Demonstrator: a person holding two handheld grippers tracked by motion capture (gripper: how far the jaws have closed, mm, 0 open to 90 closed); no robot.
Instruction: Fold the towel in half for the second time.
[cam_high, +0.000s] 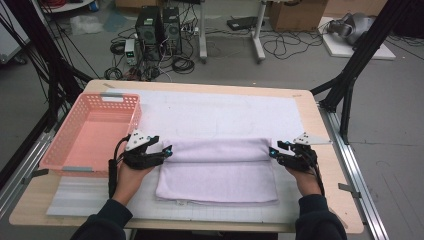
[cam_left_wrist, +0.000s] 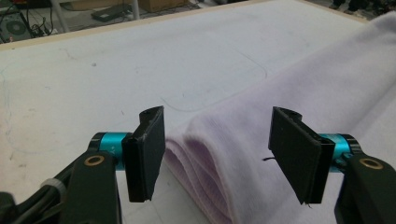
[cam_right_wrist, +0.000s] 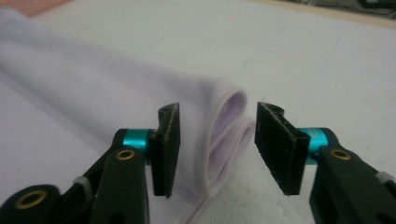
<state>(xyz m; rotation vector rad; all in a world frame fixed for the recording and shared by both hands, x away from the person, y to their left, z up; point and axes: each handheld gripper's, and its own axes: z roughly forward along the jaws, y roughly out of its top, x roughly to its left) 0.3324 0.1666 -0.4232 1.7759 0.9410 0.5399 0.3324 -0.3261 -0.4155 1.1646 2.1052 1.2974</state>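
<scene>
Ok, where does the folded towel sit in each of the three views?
High view: towel at centre bottom, between the left gripper and right gripper.
Left gripper view: its folded end at centre right, between open jaws.
Right gripper view: at left and centre, its folded end between open jaws.
Shared landmark: the white mat under it.

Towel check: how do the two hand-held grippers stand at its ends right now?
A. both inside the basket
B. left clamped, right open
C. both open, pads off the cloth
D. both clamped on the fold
C: the left hand-held gripper and the right hand-held gripper each show a gap between pads and towel.
</scene>
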